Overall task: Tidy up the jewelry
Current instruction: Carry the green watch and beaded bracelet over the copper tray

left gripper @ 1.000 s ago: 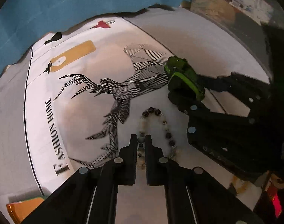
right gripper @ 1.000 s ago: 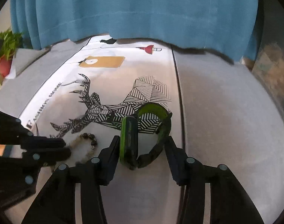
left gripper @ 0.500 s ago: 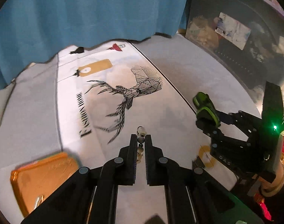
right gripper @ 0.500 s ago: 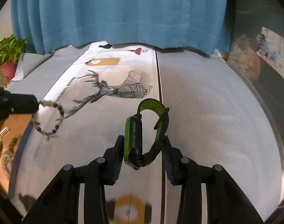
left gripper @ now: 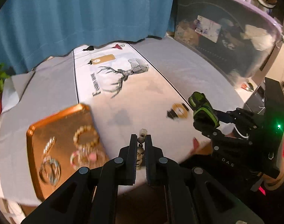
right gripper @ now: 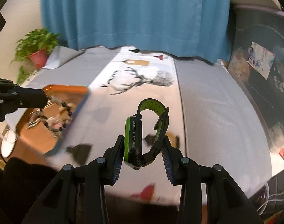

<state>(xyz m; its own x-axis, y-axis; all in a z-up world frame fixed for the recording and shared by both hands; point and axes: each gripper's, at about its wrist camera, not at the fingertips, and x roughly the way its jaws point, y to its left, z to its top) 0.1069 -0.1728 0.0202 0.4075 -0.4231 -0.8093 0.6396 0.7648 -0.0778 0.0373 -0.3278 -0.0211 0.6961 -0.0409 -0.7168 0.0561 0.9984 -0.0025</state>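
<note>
With my left tongs (left gripper: 141, 140) clenched on the bead bracelet (right gripper: 56, 115) and my right tongs (right gripper: 142, 149) gripping the green watch (right gripper: 134, 140), both above the tabletop (left gripper: 142, 97), I should lower each slowly into bare spots on the orange tray (left gripper: 55, 123) before letting go.
</note>
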